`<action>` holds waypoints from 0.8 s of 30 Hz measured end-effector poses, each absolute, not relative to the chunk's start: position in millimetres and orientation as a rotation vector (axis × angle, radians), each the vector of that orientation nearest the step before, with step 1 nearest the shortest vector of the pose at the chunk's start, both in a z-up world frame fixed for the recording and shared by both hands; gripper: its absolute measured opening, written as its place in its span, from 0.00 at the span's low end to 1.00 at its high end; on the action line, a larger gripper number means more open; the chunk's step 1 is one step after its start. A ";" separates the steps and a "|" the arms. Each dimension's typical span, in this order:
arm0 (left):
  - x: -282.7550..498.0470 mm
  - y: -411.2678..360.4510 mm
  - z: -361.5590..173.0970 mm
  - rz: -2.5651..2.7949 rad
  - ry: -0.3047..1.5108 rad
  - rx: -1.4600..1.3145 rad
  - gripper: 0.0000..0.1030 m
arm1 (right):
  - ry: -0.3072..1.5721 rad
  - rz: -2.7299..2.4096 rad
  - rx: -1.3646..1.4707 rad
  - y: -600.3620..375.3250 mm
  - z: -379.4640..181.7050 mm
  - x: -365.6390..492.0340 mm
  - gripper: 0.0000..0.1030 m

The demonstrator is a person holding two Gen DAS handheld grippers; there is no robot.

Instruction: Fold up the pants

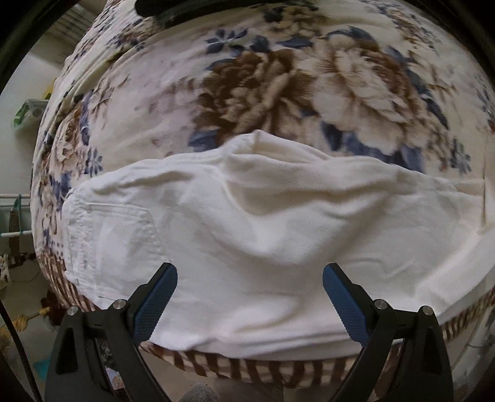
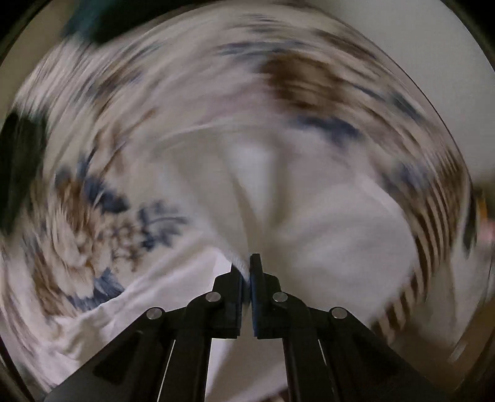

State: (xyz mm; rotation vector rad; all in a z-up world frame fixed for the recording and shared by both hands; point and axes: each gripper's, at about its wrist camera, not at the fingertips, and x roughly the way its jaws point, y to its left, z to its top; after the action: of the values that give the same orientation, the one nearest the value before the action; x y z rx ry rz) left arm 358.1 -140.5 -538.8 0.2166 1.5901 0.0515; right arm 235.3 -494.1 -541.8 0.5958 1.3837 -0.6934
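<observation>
White pants (image 1: 247, 222) lie crumpled across a floral blanket (image 1: 278, 77), with a back pocket at their left end. My left gripper (image 1: 250, 275) hovers over the near part of the pants, its blue pads wide apart and nothing between them. The right wrist view is heavily smeared by motion. There my right gripper (image 2: 246, 266) is shut, with a fold of the white pants (image 2: 340, 241) pinched between its fingertips and the cloth drawn up toward them.
The blanket's brown striped border (image 1: 247, 368) marks the bed's near edge, with floor below it. A dark item (image 1: 161, 6) sits at the far side of the bed. Clutter and a rack (image 1: 18, 216) stand off the bed's left side.
</observation>
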 end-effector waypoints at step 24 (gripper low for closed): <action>323.4 -160.5 -536.5 0.000 1.571 0.158 0.93 | 1.350 -0.831 1.084 -570.2 -606.7 85.2 0.34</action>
State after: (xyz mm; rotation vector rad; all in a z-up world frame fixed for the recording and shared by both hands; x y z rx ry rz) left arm 323.4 -160.5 -536.5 0.1581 1.5708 0.0004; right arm 85.2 -570.2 -606.7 1.0837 1.3499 -0.8312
